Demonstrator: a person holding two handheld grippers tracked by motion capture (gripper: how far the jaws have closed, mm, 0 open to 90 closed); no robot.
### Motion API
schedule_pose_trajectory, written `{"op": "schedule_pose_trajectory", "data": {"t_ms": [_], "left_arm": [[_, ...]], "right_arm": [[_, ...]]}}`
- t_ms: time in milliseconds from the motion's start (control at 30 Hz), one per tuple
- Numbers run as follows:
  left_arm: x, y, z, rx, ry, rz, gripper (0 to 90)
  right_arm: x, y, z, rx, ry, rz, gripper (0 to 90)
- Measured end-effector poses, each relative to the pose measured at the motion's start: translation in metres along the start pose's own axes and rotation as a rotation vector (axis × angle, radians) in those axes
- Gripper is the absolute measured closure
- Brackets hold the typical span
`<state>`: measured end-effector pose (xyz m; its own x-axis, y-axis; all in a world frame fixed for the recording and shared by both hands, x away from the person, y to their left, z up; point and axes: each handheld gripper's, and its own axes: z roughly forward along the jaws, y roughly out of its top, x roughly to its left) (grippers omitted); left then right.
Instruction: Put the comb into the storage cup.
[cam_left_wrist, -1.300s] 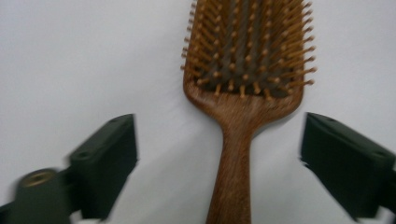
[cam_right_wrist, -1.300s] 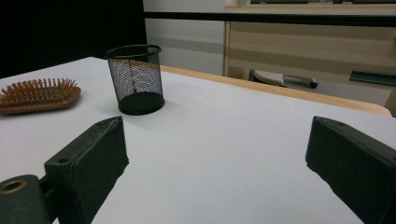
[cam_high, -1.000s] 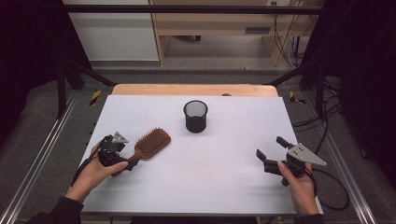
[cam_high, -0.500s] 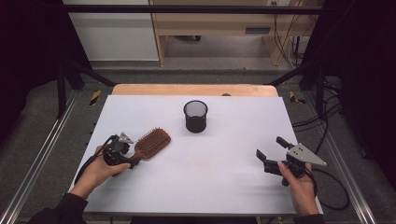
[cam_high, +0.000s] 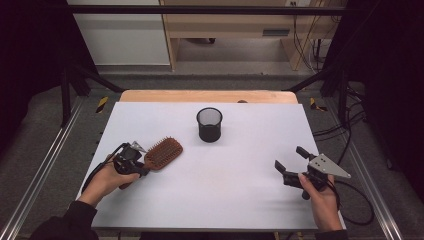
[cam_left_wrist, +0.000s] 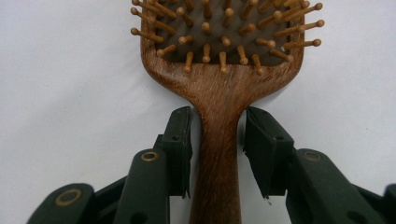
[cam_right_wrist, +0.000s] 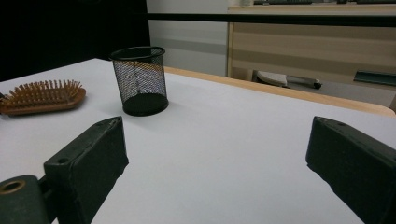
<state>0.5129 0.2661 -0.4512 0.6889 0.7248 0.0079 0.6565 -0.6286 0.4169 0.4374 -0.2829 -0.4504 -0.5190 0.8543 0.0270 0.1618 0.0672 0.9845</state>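
Wooden brush (cam_high: 162, 153) lies bristles-up on the white table (cam_high: 240, 200), at its left side, well apart from the black mesh cup (cam_high: 209, 124). The left gripper (cam_left_wrist: 217, 135) straddles the brush's handle; its jaws have just been closing, with the handle between them, slim gaps still showing on both sides. The right gripper (cam_high: 290, 165) sits at the table's right, jaws wide apart, holding nothing.

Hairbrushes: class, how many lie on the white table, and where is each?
1. The hairbrush lies bristles-up at the table's left side, left of the mesh cup, its handle between the left gripper's fingers. Nothing could hide another.
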Motion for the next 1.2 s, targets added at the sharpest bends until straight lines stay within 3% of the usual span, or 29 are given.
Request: {"op": "schedule_pose_trajectory", "data": {"t_ms": [167,333,700,800,833,900,1000,1033,1067,1167,1200], "left_arm": [[0.002,0.002,0.001,0.007,-0.007,-0.009,71.6],[0.002,0.003,0.001,0.011,-0.003,-0.014,72.5],[-0.011,-0.005,-0.001,-0.071,0.078,0.028,72.6],[-0.018,-0.006,-0.005,-0.133,0.103,0.024,72.6],[-0.018,-0.006,-0.005,-0.133,0.103,0.024,72.6],[-0.022,-0.005,-0.008,-0.199,0.1,0.012,72.6],[-0.026,-0.004,-0.01,-0.24,0.111,0.01,72.6],[-0.031,-0.004,-0.012,-0.291,0.127,0.008,72.6],[-0.031,-0.004,-0.012,-0.291,0.127,0.008,72.7],[-0.037,-0.004,-0.014,-0.353,0.141,-0.005,72.7],[-0.039,-0.003,-0.015,-0.366,0.165,0.004,72.7]], "right_arm": [[-0.001,0.0,0.001,-0.003,0.001,0.003,5.3],[-0.001,0.001,0.0,-0.008,0.005,0.003,5.3],[-0.003,0.001,0.0,-0.017,0.003,0.013,5.4],[-0.002,0.001,0.0,-0.014,0.004,0.017,5.4],[-0.002,0.001,0.0,-0.014,0.004,0.017,5.4],[-0.001,0.002,-0.001,-0.007,0.011,0.024,5.5],[0.0,0.002,-0.001,0.008,0.038,0.072,5.5],[0.001,0.003,0.0,0.013,0.05,0.083,5.5],[0.001,0.003,0.0,0.013,0.05,0.083,5.5],[0.006,0.004,0.001,0.019,0.08,0.115,5.7],[0.006,0.004,0.001,0.019,0.08,0.115,5.7]]}}
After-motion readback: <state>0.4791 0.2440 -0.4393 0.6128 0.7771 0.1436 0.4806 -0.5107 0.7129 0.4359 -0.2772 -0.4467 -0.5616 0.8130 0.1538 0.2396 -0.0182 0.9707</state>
